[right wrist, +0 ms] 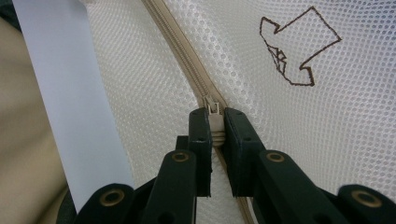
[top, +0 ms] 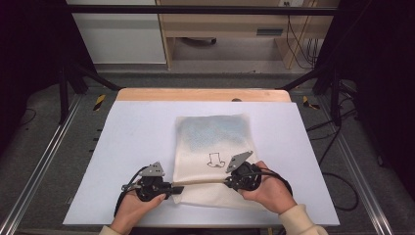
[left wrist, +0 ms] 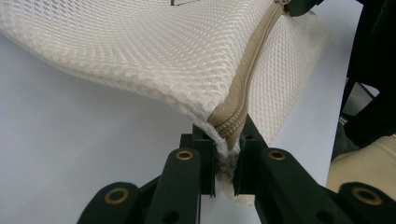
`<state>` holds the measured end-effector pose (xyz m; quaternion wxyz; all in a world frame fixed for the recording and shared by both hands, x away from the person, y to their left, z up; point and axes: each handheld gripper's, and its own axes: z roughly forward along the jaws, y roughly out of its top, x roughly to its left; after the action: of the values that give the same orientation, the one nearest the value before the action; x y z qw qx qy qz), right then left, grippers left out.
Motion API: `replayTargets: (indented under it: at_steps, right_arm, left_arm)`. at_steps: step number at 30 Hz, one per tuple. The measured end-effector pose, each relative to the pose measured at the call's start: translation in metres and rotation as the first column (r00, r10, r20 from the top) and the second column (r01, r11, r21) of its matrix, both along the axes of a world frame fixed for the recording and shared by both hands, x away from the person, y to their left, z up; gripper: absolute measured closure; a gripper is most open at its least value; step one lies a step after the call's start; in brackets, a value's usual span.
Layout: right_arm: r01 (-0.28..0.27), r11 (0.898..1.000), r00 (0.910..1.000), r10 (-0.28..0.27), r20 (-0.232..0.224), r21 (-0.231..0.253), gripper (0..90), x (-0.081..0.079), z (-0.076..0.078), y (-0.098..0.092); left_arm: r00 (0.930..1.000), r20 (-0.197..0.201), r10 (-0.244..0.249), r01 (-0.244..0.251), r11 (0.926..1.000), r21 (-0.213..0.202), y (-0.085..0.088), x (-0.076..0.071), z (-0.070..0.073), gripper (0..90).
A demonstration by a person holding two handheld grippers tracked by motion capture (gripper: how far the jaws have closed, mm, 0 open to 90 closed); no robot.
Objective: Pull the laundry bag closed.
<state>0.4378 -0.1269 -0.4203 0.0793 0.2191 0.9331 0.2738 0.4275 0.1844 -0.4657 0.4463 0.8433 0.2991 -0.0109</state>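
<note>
A: Where's our bag (top: 211, 147)?

B: On the table (top: 127, 147), its zip (left wrist: 243, 84) stretched between our two grippers.

A: The left gripper (left wrist: 227, 158)?

B: Its jaws pinch the zip's end at the bag's corner.

A: And the right gripper (right wrist: 215, 126)?

B: Its jaws clamp the slider (right wrist: 214, 114); the arrow (right wrist: 294, 46) sits just beyond them, to the right.

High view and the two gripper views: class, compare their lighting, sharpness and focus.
High view: the table is evenly lit, its dark surroundings murky, the whole picture soft. Left gripper view: the mesh bag is sharp near the zipper, blurring farther off. Right gripper view: crisp mesh, zipper pull in focus.
</note>
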Motion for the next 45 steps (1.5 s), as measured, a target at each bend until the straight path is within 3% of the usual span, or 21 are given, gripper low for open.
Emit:
replayTargets:
  at_steps: [14,45]
  right_arm:
    - [0.020,1.000,0.9996,-0.020,0.021,0.009,82.1,-0.002,-0.001,-0.012]
    - [0.072,0.997,0.9973,-0.072,0.015,0.026,82.1,-0.008,-0.006,-0.036]
  left_arm:
    - [1.0000,0.005,0.006,-0.006,1.0000,0.002,0.000,-0.001,0.000,82.0]
    - [0.9998,0.014,0.010,-0.010,0.9999,0.013,0.000,-0.002,0.000,81.9]
